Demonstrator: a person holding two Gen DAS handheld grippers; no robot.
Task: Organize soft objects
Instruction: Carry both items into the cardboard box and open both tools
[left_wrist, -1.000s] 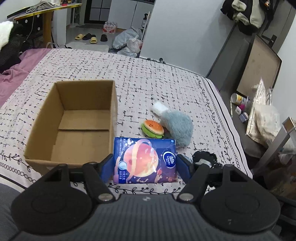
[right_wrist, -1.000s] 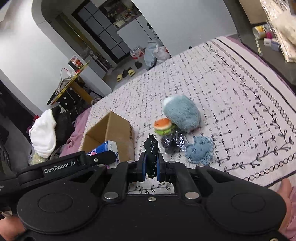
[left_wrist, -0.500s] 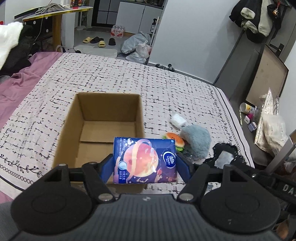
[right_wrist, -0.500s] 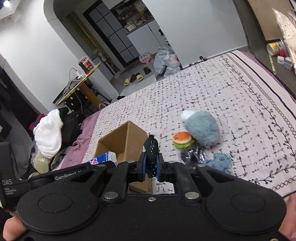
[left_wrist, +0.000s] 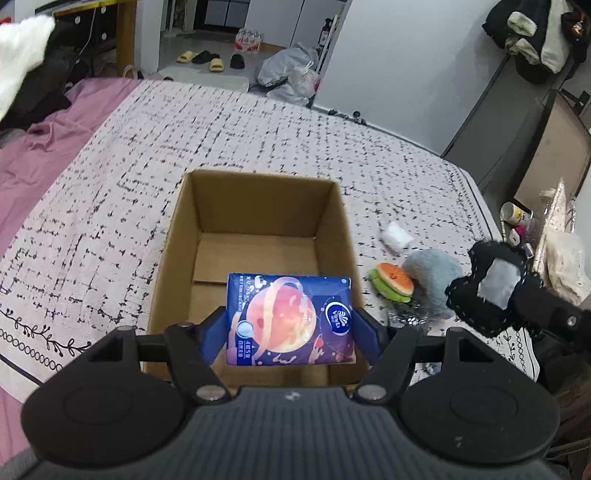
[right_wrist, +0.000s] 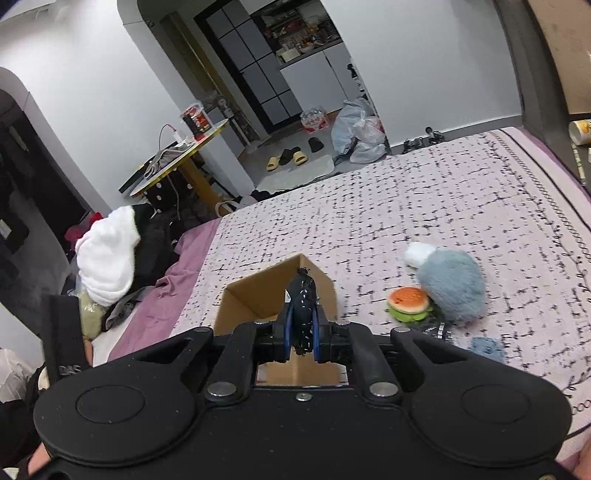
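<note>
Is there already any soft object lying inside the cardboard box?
No. In the left wrist view the cardboard box shows only its bare brown floor, and the blue tissue pack is held above it, between the fingers of the left hand-held gripper.

Evenly lit indoors, soft shadows; slight motion blur on bedspread (left_wrist: 258, 147); strong fisheye bending at 3 and 9 o'clock edges.

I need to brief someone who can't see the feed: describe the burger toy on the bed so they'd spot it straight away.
Start at the open cardboard box on the patterned bedspread. Just outside its right wall, seen from the left wrist, a fluffy grey-blue plush lies on the cover. The burger toy rests against that plush on the box side: small, with an orange bun over a bright green layer, the only vivid thing there.
</note>
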